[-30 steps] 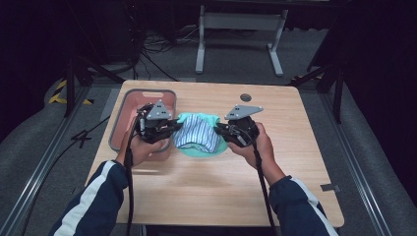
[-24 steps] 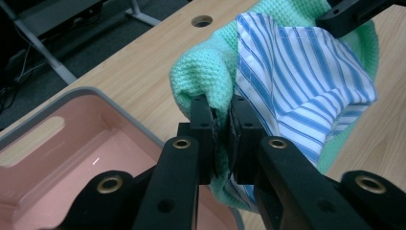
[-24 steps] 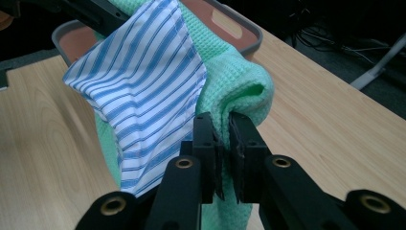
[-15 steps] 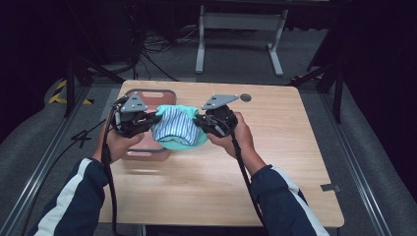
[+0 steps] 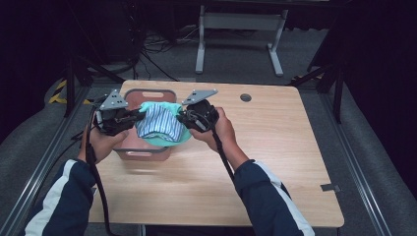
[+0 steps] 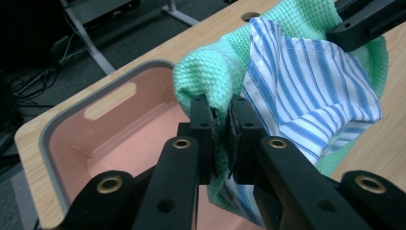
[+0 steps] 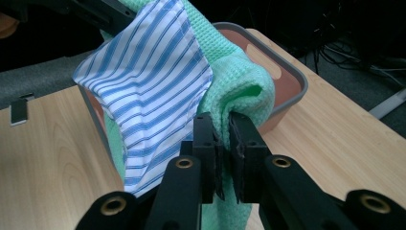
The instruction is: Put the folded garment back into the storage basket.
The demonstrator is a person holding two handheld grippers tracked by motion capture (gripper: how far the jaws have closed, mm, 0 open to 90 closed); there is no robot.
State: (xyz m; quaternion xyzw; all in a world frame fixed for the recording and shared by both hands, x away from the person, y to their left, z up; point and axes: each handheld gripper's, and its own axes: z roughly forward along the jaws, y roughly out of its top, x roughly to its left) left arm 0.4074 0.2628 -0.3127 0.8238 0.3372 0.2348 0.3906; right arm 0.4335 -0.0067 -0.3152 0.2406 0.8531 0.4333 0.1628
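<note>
**Both grippers clamp a cloth bundle above the pink bin**

Left gripper (image 5: 132, 117) and right gripper (image 5: 183, 116) face each other across a bundle of cloth, each with its jaws closed on one end of it. Between them hangs a green knitted cloth (image 5: 164, 140) with a blue-and-white striped cloth (image 5: 158, 123) lying folded in it. From the high view the bundle is off the table and sits over the pink bin (image 5: 142, 150), which stands at the left rear part of the wooden table (image 5: 275, 147). The bundle's right edge reaches just past the bin's right wall.

Seen from the left gripper view, the two black jaws pinch a fold of the green knitted cloth (image 6: 206, 76), with the striped cloth (image 6: 311, 91) spreading to the right of them and the bin's open pink inside (image 6: 129, 139) below and to the left. The right gripper view shows the same kind of grip: the jaws press on a rolled edge of the green cloth (image 7: 244, 91), the striped cloth (image 7: 153, 91) fans out to the left, and the bin's grey rim (image 7: 297, 76) lies just behind.

The person's left hand (image 5: 101, 142) and right hand (image 5: 221, 130) hold the grippers roughly level with each other, cables trailing down toward the sleeves.
</note>
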